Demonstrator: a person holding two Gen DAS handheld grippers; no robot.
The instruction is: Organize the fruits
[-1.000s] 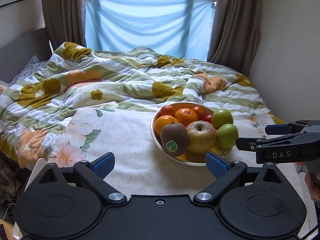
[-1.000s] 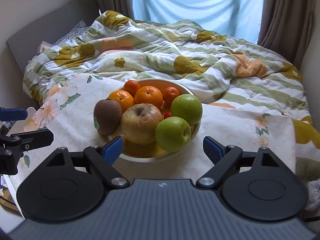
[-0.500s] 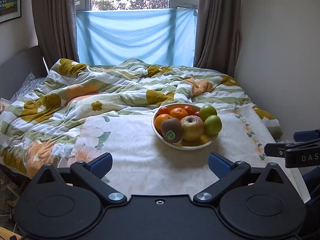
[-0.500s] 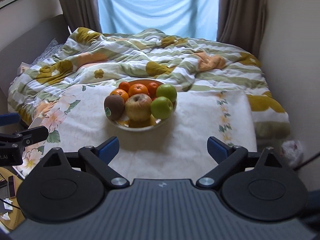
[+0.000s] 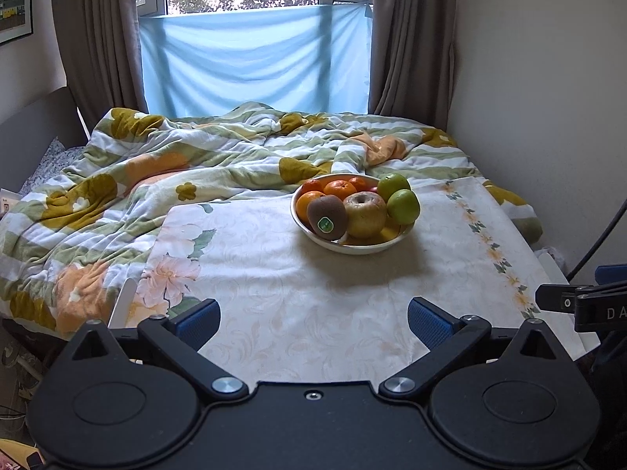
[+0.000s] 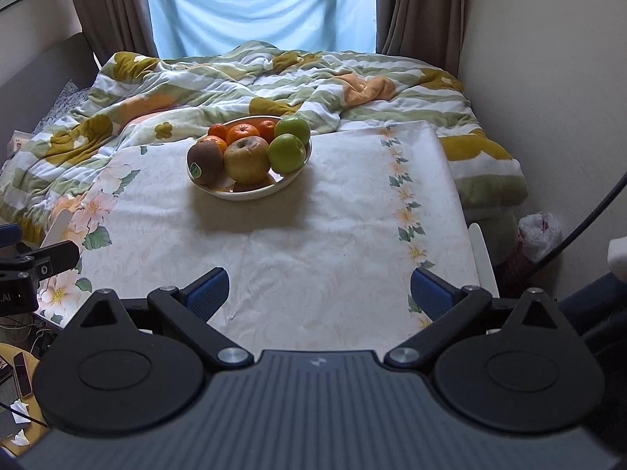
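Observation:
A cream bowl (image 5: 354, 246) of fruit sits on a floral tablecloth (image 5: 298, 293). It holds a kiwi (image 5: 327, 217) with a green sticker, a yellowish apple (image 5: 365, 214), two green apples (image 5: 403, 206) and several oranges (image 5: 340, 189). The bowl also shows in the right wrist view (image 6: 250, 194), with the kiwi (image 6: 205, 161) and apple (image 6: 248, 159). My left gripper (image 5: 313, 323) is open and empty, well short of the bowl. My right gripper (image 6: 319, 290) is open and empty, also back from the bowl.
A rumpled floral quilt (image 5: 156, 180) covers the bed behind the table. Curtains and a blue cloth (image 5: 254, 62) hang at the window. A wall stands at the right. A plastic bag (image 6: 539, 231) lies on the floor at the right.
Both grippers have pulled back from the bowl, which now looks smaller and farther. Both stay open and empty.

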